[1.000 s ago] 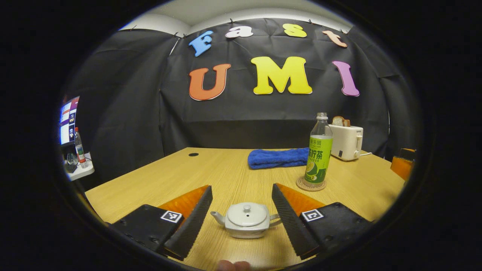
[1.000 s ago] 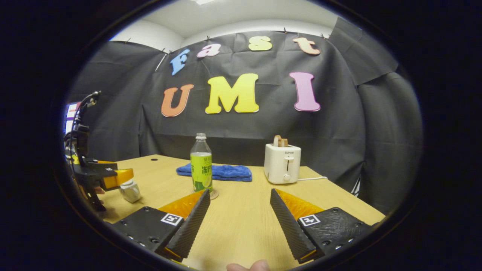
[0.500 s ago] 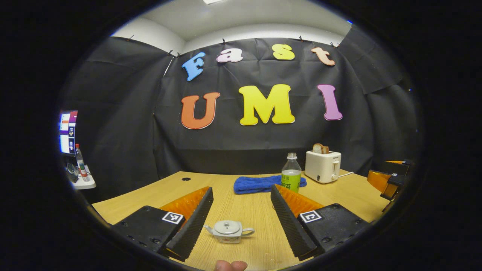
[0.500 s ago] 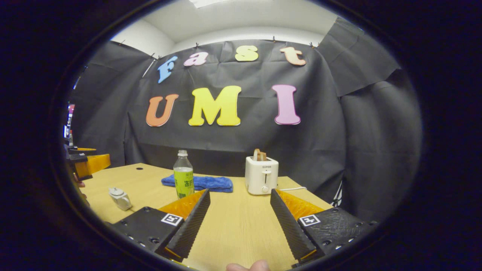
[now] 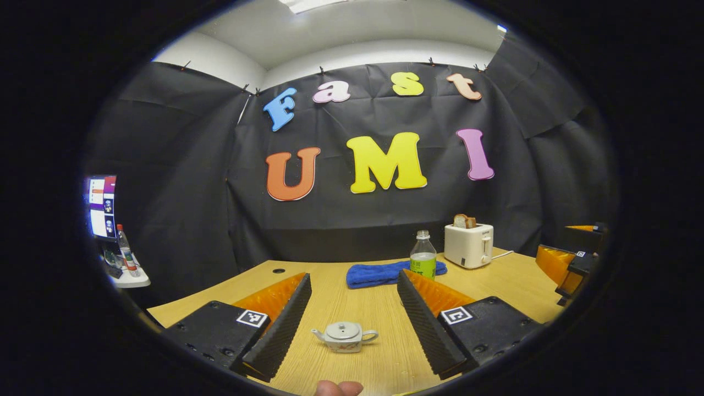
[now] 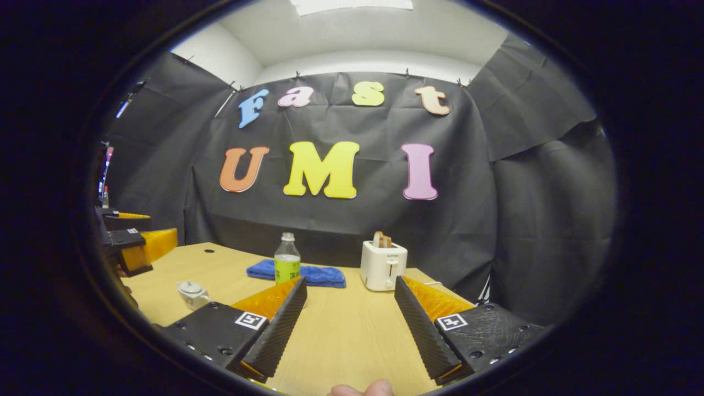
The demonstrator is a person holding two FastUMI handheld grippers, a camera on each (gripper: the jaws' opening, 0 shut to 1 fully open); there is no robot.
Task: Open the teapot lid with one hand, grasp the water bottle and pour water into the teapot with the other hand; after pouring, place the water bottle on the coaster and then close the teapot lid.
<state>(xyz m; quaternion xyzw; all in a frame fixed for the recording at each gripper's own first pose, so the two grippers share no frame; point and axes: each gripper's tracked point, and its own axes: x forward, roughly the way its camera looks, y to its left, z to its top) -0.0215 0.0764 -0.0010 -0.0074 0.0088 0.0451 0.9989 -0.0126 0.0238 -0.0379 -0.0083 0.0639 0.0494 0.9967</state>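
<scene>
Between the left tool's (image 5: 352, 324) wide-spread, empty fingers, the lidded teapot (image 5: 344, 336) sits on the desk (image 5: 511, 280); water bottle (image 5: 423, 262) beyond. Right tool (image 6: 349, 327) level, agape, empty.

Wooden table (image 5: 335, 286) bearing teapot (image 5: 344, 336) between the left fingers (image 5: 278, 324), with towel (image 5: 379, 273), bottle (image 5: 422, 258) and toaster (image 5: 468, 245) beyond them.

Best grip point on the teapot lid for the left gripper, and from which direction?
Take the small knob atop the teapot lid, coming straight down from above. The teapot sits upright, lid on, ahead of the open left gripper; the flat lid offers no other hold.
</scene>
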